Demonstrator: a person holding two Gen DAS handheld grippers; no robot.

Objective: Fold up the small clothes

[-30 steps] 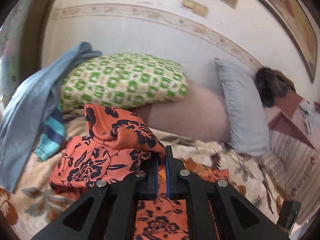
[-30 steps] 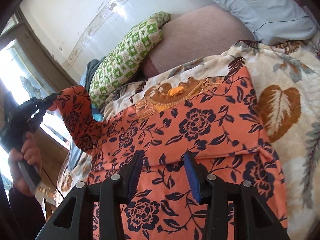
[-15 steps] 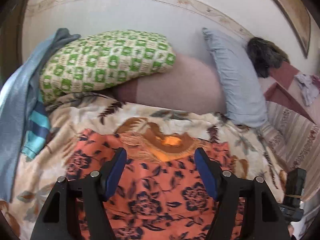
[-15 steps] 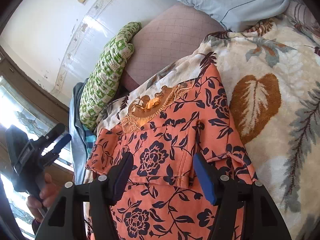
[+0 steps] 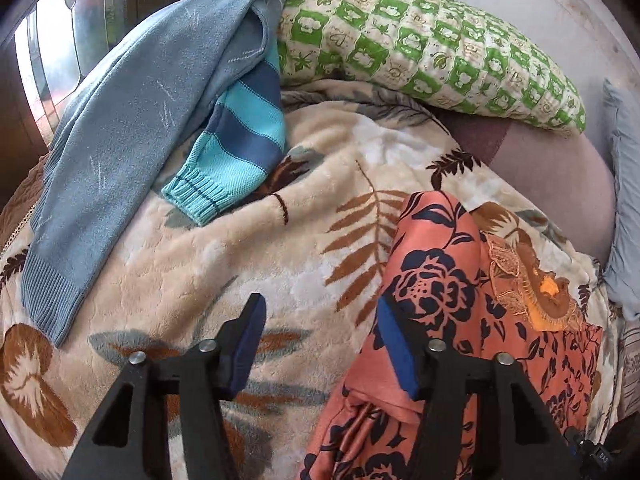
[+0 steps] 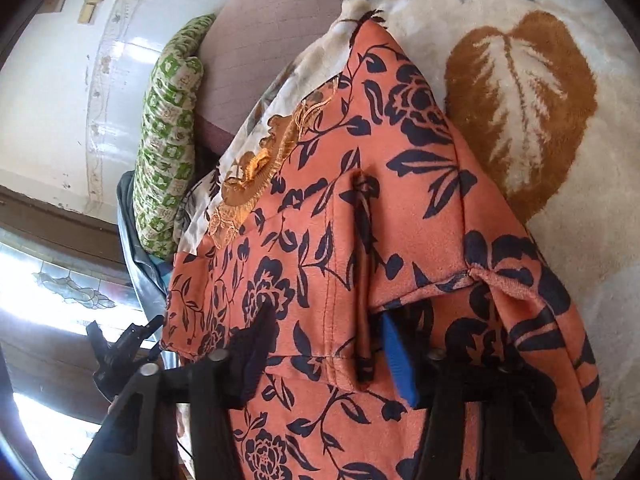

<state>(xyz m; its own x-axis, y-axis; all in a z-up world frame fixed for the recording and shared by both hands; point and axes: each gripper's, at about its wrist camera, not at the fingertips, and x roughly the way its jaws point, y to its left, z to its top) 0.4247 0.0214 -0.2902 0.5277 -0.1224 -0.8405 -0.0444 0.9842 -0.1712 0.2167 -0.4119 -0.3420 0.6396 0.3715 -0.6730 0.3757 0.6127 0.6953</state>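
L gripper (image 5: 320,344): jaws apart and closing, nothing pressed between pads. L finger over bare blanket; R finger w/ blue pad (image 5: 394,354) sits on the edge of the orange garment. Also seen small in R view, lower left (image 6: 120,344), beside garment's left edge.
R gripper (image 6: 324,344): jaws closing, part-open, a raised fold of orange cloth between them. Blue pad (image 6: 396,360) tucked under a flap on its side; dark pad on the other side lies on the cloth. Can't tell if pads actually press the fold.
Orange garment (image 6: 400,220): orange w/ dark-blue flower print, lies on the blanket, sides folded inward, hems and seams showing on top. Gold embroidered neckline (image 6: 256,176) at far end, toward the pillows. In L view (image 5: 460,320) it fills lower right, one rounded folded edge rising up.
Blanket (image 5: 224,248): cream plush w/ brown and grey leaf print, under everything.
Blue knit top (image 5: 132,120): plain pale blue, draped down from upper left onto blanket, apart from orange garment.
Striped sleeve (image 5: 236,148): teal and navy stripes, ribbed cuff, pokes out under the blue knit.
Green pillow (image 5: 432,44): green-white check, at back, resting on a mauve cushion (image 5: 560,184).
Grey-blue pillow (image 5: 624,200): far right edge, mostly cut off.
Window (image 6: 48,280): bright, patterned glass, left side.
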